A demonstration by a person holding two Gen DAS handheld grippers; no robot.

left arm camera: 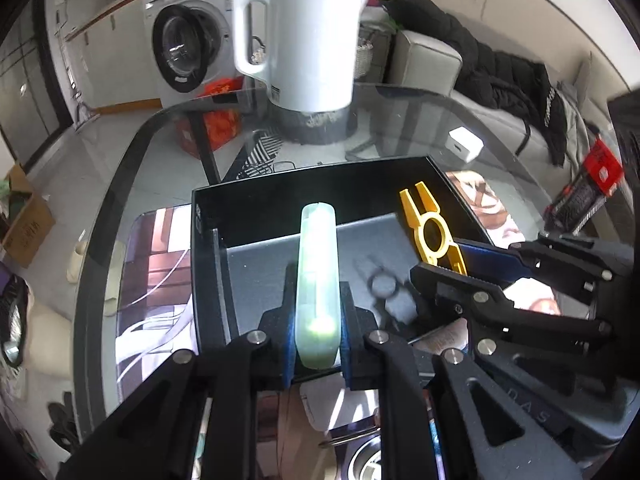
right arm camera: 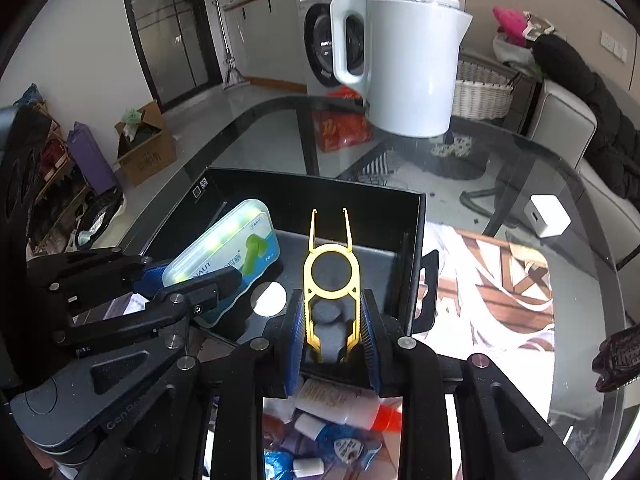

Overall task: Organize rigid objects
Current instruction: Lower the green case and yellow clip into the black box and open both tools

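Glass tabletop, rounded at the far edge, bearing all items below; floor and furniture visible through it.

White kettle, upright at the far side of the tabletop, handle toward the left in both views.

Black open box, near the middle of the tabletop, grey floor inside, walls upright; patterned mat spread beneath and to its right.

Left gripper, angled downward over the box, clenched on a translucent earplug case; case gripped by its narrow edges near one end, the rest jutting forward above the box floor. In the right wrist view, same case shown flat-face on, blue label with green earplug print, tilted.

Right gripper, likewise angled downward over the right part of the box, grasping a yellow plastic tool by its lower legs; ring at the middle, two thin prongs pointing away toward the far wall of the box.

Small white charger block, on the tabletop right of the box, well apart from it.
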